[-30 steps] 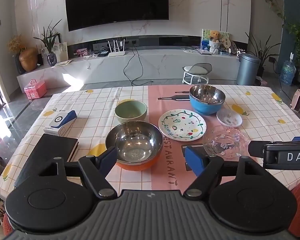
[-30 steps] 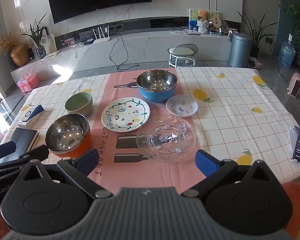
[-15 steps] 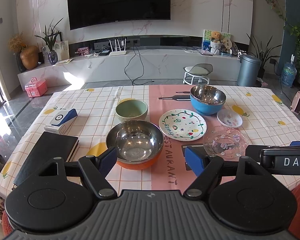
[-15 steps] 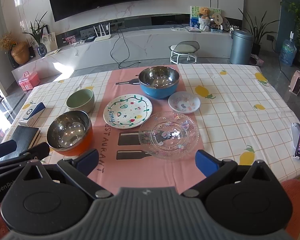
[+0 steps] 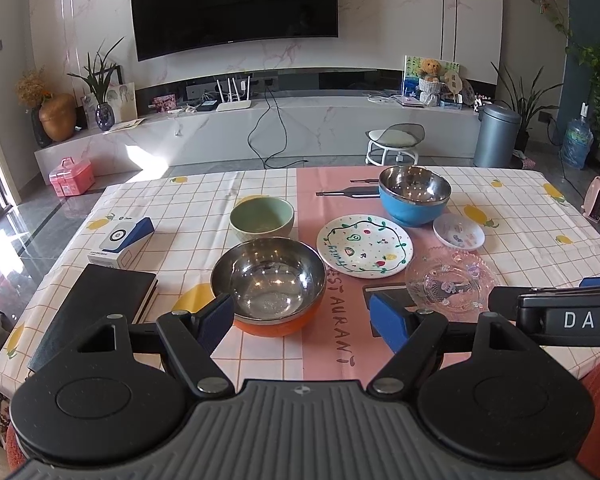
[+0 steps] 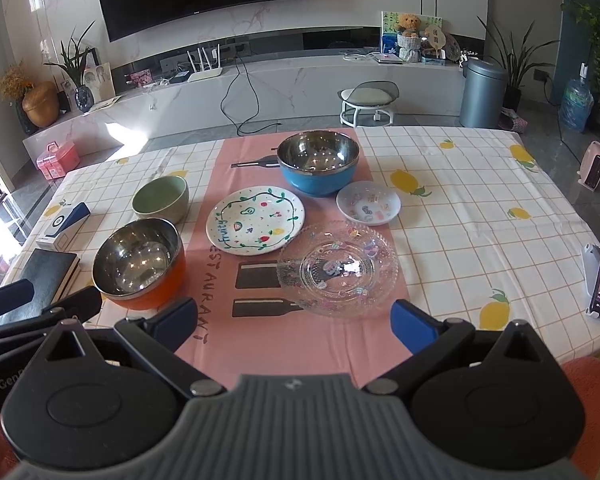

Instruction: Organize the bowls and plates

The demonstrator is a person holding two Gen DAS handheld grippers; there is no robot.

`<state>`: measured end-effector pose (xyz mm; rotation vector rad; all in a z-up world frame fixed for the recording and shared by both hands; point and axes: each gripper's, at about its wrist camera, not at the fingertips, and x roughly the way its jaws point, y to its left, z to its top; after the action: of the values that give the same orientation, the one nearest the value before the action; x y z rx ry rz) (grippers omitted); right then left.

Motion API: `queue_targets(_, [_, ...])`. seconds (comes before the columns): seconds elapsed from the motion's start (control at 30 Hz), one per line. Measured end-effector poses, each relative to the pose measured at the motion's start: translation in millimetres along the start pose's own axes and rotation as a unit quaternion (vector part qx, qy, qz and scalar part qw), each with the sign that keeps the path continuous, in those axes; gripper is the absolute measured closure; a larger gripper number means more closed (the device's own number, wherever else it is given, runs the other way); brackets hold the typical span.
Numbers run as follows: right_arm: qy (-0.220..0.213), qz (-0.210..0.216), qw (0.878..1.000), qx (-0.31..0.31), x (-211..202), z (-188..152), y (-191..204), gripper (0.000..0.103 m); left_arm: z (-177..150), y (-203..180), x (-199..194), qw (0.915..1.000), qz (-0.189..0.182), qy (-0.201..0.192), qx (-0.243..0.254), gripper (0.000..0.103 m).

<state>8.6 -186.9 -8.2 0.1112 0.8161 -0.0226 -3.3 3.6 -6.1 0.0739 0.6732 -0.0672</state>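
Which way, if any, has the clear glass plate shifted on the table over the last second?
No. The glass plate still covers the right end of the upper black bottle print on the pink runner, just as before.

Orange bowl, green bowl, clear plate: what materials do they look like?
Orange bowl: polished steel liner by its mirror-like reflections, orange outer shell, possibly plastic. Green bowl: matte pale green, likely ceramic or melamine. Clear plate: see-through with scalloped rim and small coloured motifs, glass or acrylic; can't tell which.
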Motion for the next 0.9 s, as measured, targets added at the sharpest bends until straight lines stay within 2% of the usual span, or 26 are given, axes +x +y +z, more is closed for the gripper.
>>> queue_targets(0.9, [-0.002, -0.002, 1.000, -0.011, -2.7, -1.7, 2.7, 0.002, 0.8, 1.3, -2.5, 1.0000, -0.005, 0.002, -0.006, 0.012])
